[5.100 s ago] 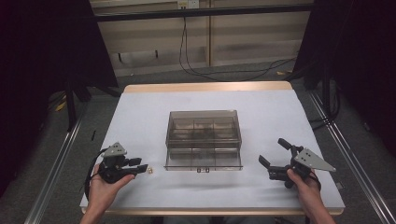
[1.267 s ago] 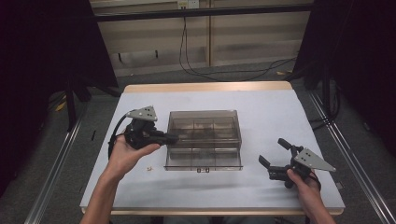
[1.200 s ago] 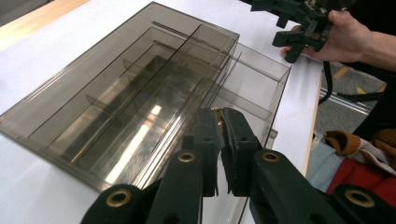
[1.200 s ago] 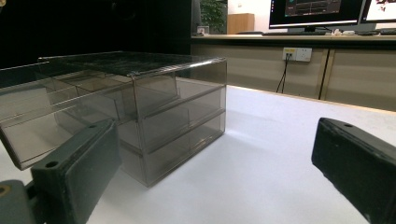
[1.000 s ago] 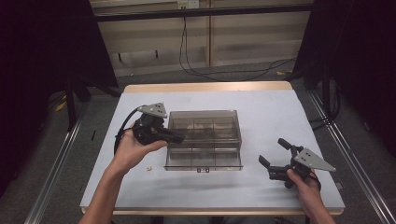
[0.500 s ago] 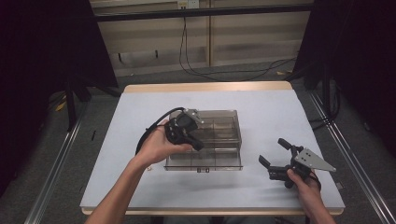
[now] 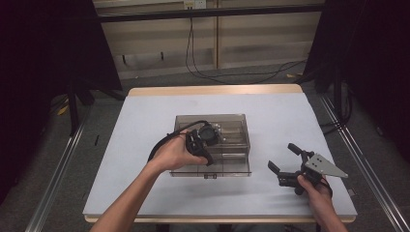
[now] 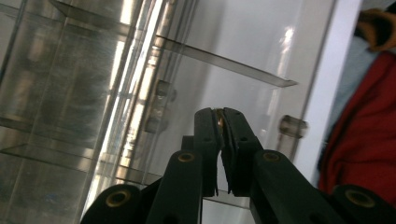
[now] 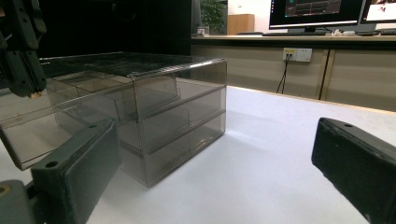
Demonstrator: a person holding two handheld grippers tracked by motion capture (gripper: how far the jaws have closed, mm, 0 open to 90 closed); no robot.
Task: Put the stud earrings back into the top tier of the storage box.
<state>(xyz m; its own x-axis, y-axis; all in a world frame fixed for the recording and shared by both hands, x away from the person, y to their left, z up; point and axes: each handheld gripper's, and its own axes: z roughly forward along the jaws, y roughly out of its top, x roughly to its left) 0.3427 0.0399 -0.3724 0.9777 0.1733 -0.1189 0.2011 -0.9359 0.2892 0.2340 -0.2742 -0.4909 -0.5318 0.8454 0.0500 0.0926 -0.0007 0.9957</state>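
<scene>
Box: smoky clear plastic drawer box, centre of the high view, on the white table; top drawer pulled out toward the bottom of the frame, dividers visible inside.
Left gripper: over the open drawer, centre of the high view, pointing down into it; held by the left hand.
Left gripper state: jaws clenched on a small brass-coloured part, pinched at the very tips, centre of the left gripper view.
Part: between the jaw tips, just above the drawer floor; in the right gripper view it peeks out below the jaw tips at upper left. Too small to say what it is.
Right gripper: lower right of the high view, just above the table, well apart from the box; held by the right hand.
Right gripper state: released, jaws spread wide, nothing between them.
Cable: black loop from the left gripper, left of the hand.
</scene>
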